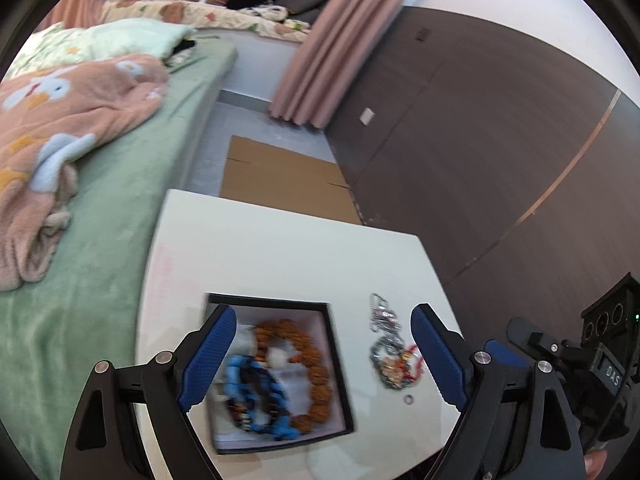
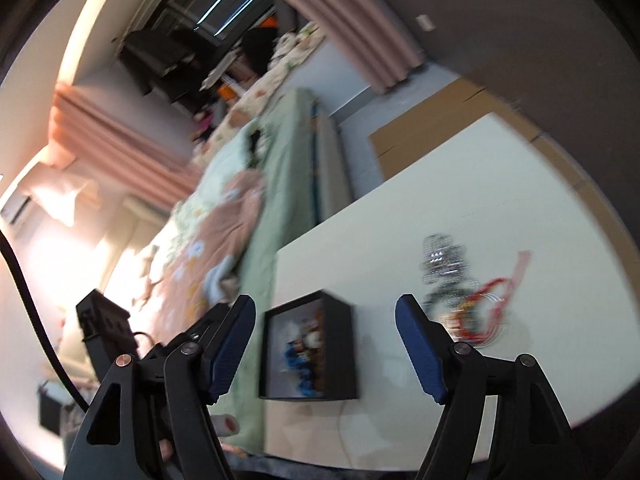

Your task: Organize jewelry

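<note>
White worktop [image 1: 280, 256] fills the lower middle of the left wrist view, with a green-sheeted bed [image 1: 120, 208] along its left edge. Nearest the lens, the left gripper [image 1: 322, 354] is seen with its jaws spread wide and nothing held between them; its blue pads [image 1: 208, 360] frame an open black box [image 1: 336, 364] at the bottom centre of the frame. Inside the box a ring of brown beads [image 1: 316, 380] and a blue beaded string [image 1: 256, 396] are seen, blurred. To the right of the box, apart from it, a tangled heap of silver chains and red cord [image 1: 390, 354] lies on the worktop, and a small ring [image 1: 408, 399] is seen just below the heap. At the lower right edge the right gripper's body is glimpsed. In the right wrist view the right gripper [image 2: 326, 348] is likewise shown with jaws wide apart and empty; the box [image 2: 344, 344] sits at bottom centre between them, and the heap [image 2: 460, 288] lies to the right of centre. Farther off, flattened cardboard [image 1: 276, 180] lies on the floor beyond the worktop. A peach blanket [image 1: 60, 128] is rumpled on the bed at the left, and pink curtains [image 1: 320, 48] hang at the top centre beside a dark panelled wall [image 1: 500, 140].
</note>
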